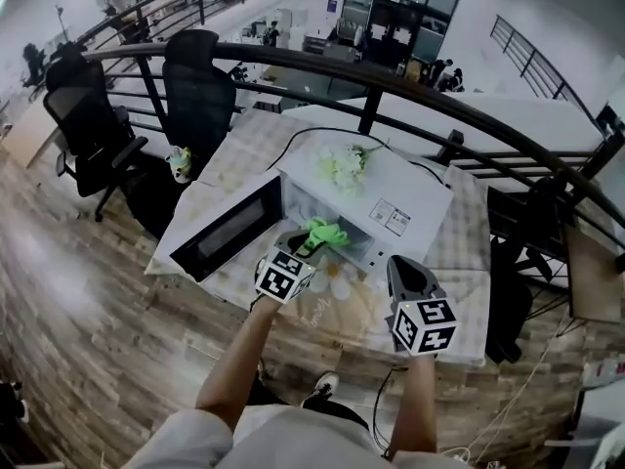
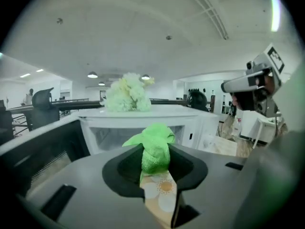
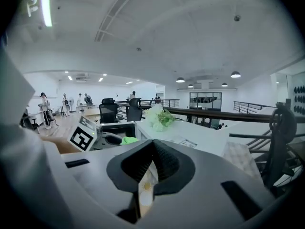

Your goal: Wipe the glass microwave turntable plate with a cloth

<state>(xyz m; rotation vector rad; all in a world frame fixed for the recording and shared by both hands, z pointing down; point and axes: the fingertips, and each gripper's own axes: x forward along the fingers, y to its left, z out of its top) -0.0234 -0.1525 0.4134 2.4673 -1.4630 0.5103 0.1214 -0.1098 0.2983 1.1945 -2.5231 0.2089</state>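
A white microwave (image 1: 405, 189) stands on the table with its door (image 1: 229, 228) swung open to the left. My left gripper (image 1: 309, 243) is shut on a bunched green cloth (image 1: 326, 232) right at the front of the open cavity. In the left gripper view the cloth (image 2: 155, 142) stands up between the jaws, with the cavity (image 2: 116, 138) behind it. I cannot make out the glass turntable plate in any view. My right gripper (image 1: 396, 264) hovers at the microwave's front right corner, shut with nothing in it (image 3: 151, 150).
A bunch of white flowers (image 1: 342, 164) lies on top of the microwave. The table (image 1: 464, 252) has a floral cloth. Two black office chairs (image 1: 93, 115) stand at the left. A dark curved railing (image 1: 410, 84) runs behind, and a cable (image 1: 322, 133) lies by the microwave.
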